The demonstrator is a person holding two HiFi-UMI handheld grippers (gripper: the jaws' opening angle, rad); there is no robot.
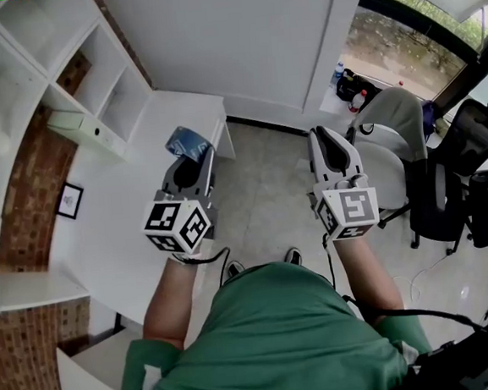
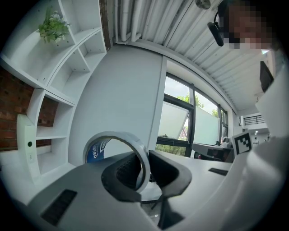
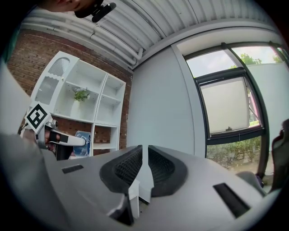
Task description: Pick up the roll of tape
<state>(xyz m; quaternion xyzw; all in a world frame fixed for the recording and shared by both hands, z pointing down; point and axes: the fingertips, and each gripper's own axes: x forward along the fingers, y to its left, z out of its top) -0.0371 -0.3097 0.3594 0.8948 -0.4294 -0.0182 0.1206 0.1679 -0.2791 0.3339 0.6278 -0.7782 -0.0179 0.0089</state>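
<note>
The roll of tape [image 1: 187,141] is a clear ring with a blue-printed core. It stands up from the jaws of my left gripper [image 1: 190,158], which is shut on its rim and held out level over the white desk. In the left gripper view the tape ring [image 2: 139,153] is pinched between the two dark pads of the left gripper [image 2: 145,170]. My right gripper [image 1: 328,136] is held level beside it over the floor. Its jaws [image 3: 144,169] are nearly together, with a narrow slit and nothing between them. The right gripper view also shows the left gripper [image 3: 61,139] with the tape [image 3: 84,137].
A white shelf unit [image 1: 88,68] lines a brick wall on the left, above a white desk [image 1: 120,235]. A white chair [image 1: 389,135] and a black office chair [image 1: 452,193] stand to the right. The tiled floor [image 1: 269,188] lies between them, and there is a large window ahead.
</note>
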